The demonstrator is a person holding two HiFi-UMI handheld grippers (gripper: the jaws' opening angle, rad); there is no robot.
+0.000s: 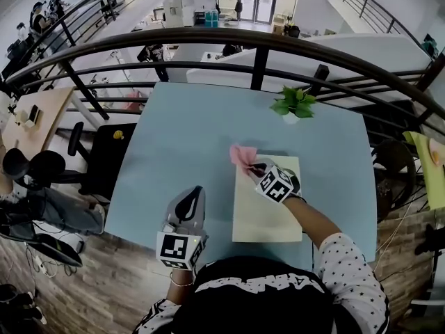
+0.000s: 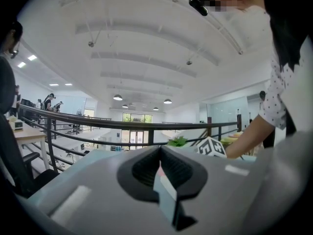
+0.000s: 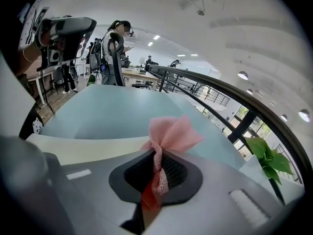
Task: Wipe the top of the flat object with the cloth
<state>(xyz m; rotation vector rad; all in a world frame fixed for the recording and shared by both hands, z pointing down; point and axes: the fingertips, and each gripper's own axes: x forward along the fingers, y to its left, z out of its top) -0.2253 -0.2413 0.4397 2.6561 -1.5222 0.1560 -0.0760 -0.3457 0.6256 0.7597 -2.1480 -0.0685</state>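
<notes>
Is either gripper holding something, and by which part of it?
The right gripper is shut on the pink cloth, pinching its twisted, bunched part. The left gripper, jaws together, holds nothing.

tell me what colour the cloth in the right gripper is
Pink. The cloth shows best in the right gripper view, pinched in the right gripper.

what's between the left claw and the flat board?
Nothing but table. In the head view, only bare blue table separates the left claw from the cream board.
</notes>
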